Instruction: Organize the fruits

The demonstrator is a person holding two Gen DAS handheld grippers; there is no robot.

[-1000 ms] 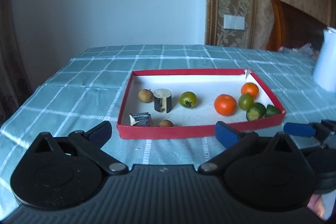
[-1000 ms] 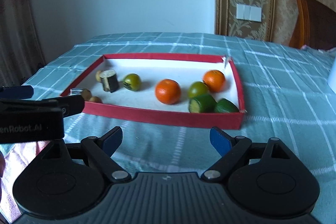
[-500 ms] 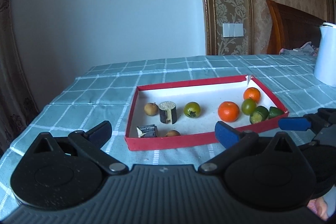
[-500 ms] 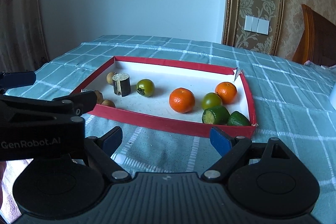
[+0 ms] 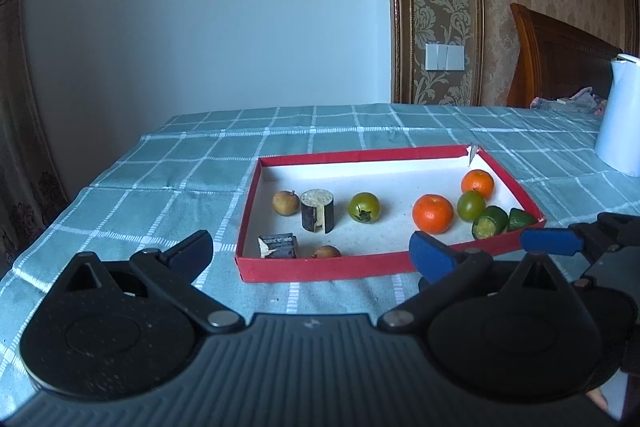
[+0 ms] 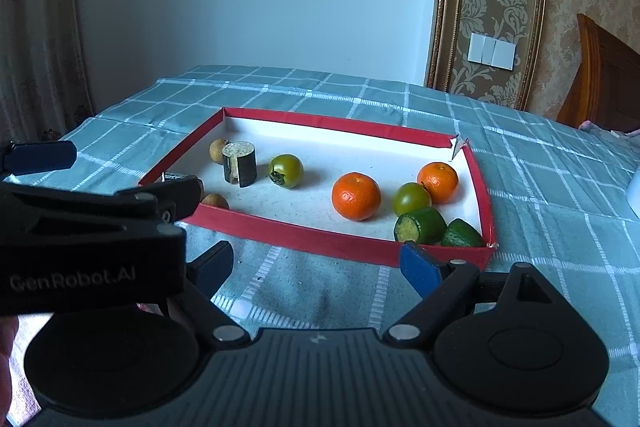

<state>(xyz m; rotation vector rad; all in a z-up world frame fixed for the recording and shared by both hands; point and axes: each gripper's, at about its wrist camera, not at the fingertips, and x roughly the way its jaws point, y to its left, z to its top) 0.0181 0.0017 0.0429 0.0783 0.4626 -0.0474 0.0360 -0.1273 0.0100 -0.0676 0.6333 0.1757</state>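
Observation:
A red-rimmed tray (image 5: 320, 269) (image 6: 304, 233) with a white floor lies on the checked tablecloth. It holds two oranges (image 5: 433, 213) (image 6: 356, 195), two green tomatoes (image 5: 363, 207) (image 6: 285, 170), two cut green pieces (image 5: 490, 222) (image 6: 420, 225), two dark eggplant pieces (image 5: 317, 210) (image 6: 239, 163) and two small brown fruits (image 5: 285, 203). My left gripper (image 5: 308, 253) is open and empty, short of the tray's near rim. My right gripper (image 6: 316, 267) is open and empty, also short of the near rim. Each gripper shows in the other's view.
A white jug (image 5: 618, 115) stands on the table at the far right. A wooden headboard (image 5: 560, 67) and a patterned wall lie behind. A curtain (image 6: 36, 15) hangs at the left. The tablecloth (image 5: 180, 179) spreads around the tray.
Both grippers have pulled back and risen, so the tray looks smaller and farther. Both stay open and empty. The fruits have not moved.

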